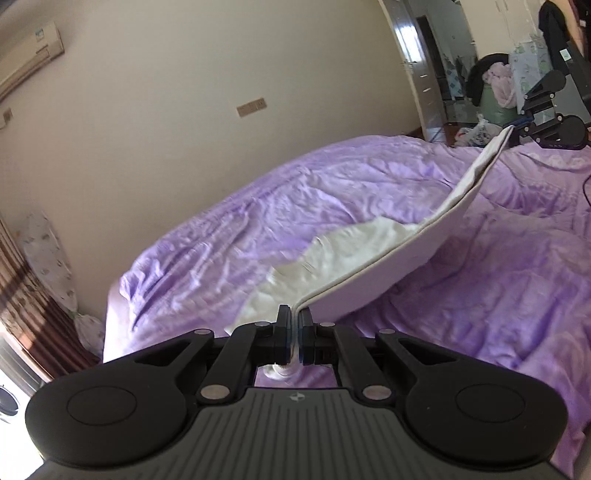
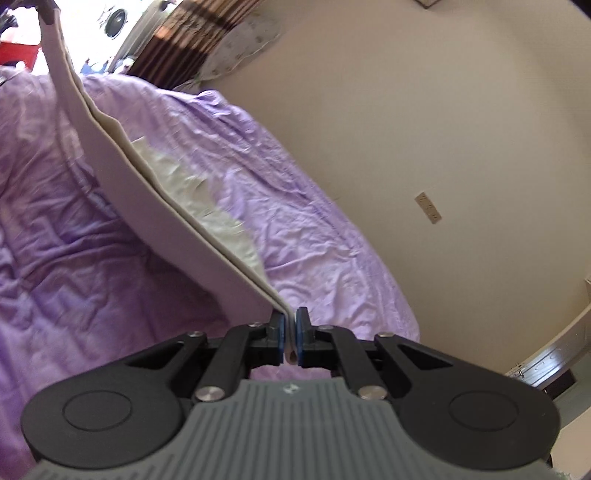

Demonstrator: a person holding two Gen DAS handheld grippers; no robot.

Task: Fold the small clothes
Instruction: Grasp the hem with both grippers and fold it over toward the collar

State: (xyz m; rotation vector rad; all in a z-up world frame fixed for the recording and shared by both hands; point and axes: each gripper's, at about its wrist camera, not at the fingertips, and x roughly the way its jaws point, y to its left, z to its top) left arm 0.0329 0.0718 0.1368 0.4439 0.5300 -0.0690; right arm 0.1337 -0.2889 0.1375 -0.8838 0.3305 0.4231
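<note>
A small white garment [image 1: 373,258] hangs stretched above the purple bed cover [image 1: 221,229], held at two corners. My left gripper [image 1: 294,332] is shut on one corner, the cloth pinched between its blue pads. At the far end of the same edge, the right gripper [image 1: 517,131] shows at the upper right of the left wrist view, clamping the other corner. In the right wrist view the right gripper [image 2: 290,334] is shut on the white garment [image 2: 166,206], whose doubled edge runs up to the left gripper [image 2: 48,9] in the top left corner. The garment's lower part sags toward the bed.
The bed cover [image 2: 314,221] is wrinkled and fills most of both views. A cream wall stands behind the bed, with a wall socket [image 1: 252,107]. An ironing board [image 1: 48,258] and brown curtains [image 1: 22,295] are at the left. A laundry pile [image 1: 496,88] sits by the doorway.
</note>
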